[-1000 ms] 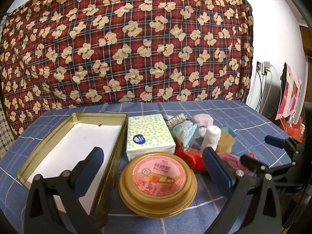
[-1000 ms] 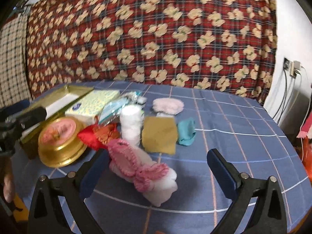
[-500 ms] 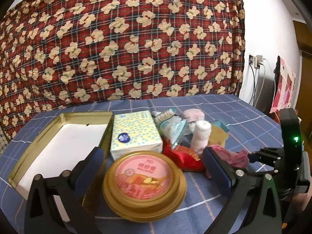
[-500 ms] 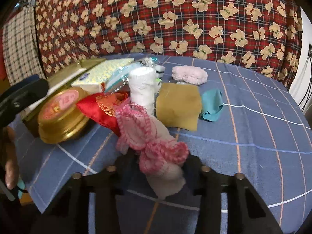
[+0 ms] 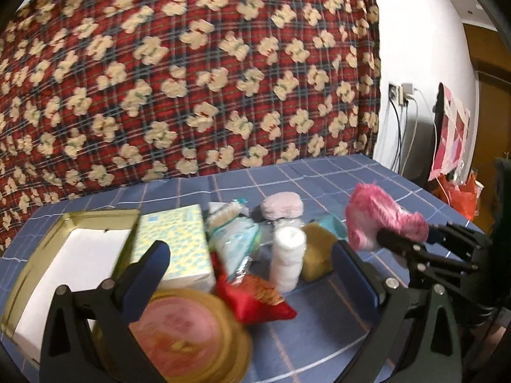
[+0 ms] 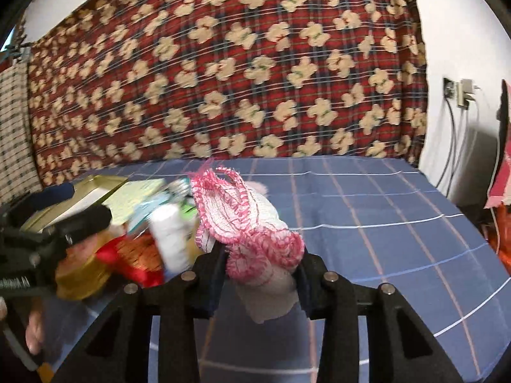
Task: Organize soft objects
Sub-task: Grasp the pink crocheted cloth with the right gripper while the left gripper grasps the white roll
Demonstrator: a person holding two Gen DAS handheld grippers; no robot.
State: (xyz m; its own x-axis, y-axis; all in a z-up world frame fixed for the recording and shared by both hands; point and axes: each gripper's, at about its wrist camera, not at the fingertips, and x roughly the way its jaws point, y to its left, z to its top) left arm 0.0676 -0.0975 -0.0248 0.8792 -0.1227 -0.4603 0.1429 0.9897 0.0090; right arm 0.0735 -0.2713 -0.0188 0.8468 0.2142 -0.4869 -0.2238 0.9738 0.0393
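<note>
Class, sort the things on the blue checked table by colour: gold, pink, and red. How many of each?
Gold: 3, open tin, round lidded tin, folded cloth.
Pink: 2, knitted bundle, fluffy pad.
Red: 1, pouch.
Total: 6.

Right half of the blue tablecloth is wide open. The left is jammed: gold tin, tissue box, white roll, red pouch all huddled together.
</note>
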